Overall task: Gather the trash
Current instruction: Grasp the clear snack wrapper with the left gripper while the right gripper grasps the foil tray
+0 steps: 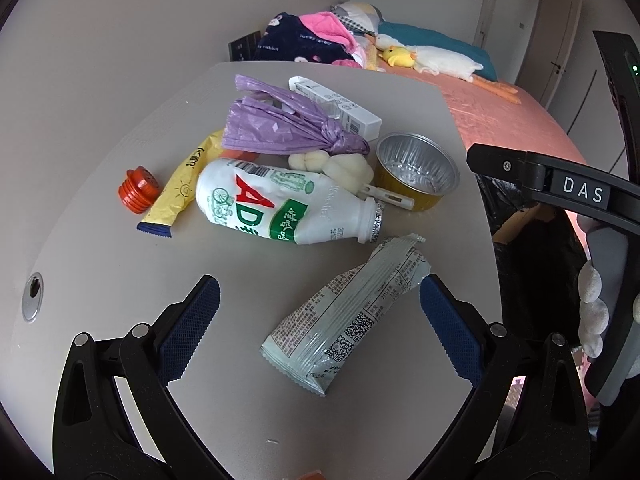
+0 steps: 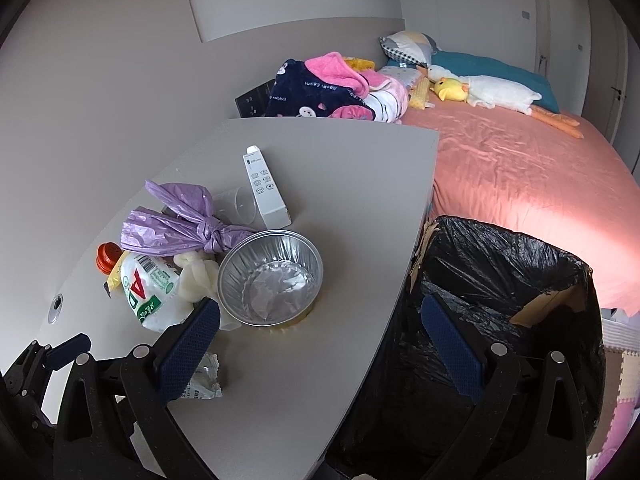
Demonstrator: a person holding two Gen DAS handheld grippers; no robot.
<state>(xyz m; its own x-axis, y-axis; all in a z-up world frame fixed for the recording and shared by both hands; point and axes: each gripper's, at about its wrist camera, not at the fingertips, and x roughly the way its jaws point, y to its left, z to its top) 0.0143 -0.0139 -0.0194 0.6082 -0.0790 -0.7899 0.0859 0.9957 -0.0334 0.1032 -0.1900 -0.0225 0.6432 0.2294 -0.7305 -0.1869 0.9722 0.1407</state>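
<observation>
While trash covers the grey table (image 1: 120,248): nothing visibly binned yet.
Left gripper (image 1: 320,312): spread wide, empty, straddling the pale-green printed foil wrapper (image 1: 344,316).
Right gripper (image 2: 320,332): spread wide, empty, beside the black-lined bin (image 2: 500,280).

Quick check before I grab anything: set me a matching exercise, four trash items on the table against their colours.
Items:
1. knotted plastic bag
2. ribbed screw cap
3. crinkled foil bowl
4. flat tube-shaped sachet

Colours:
A. yellow
B. silver inside, gold outside
C. purple
D. orange

Pairs: 1-C, 2-D, 3-B, 4-A
</observation>
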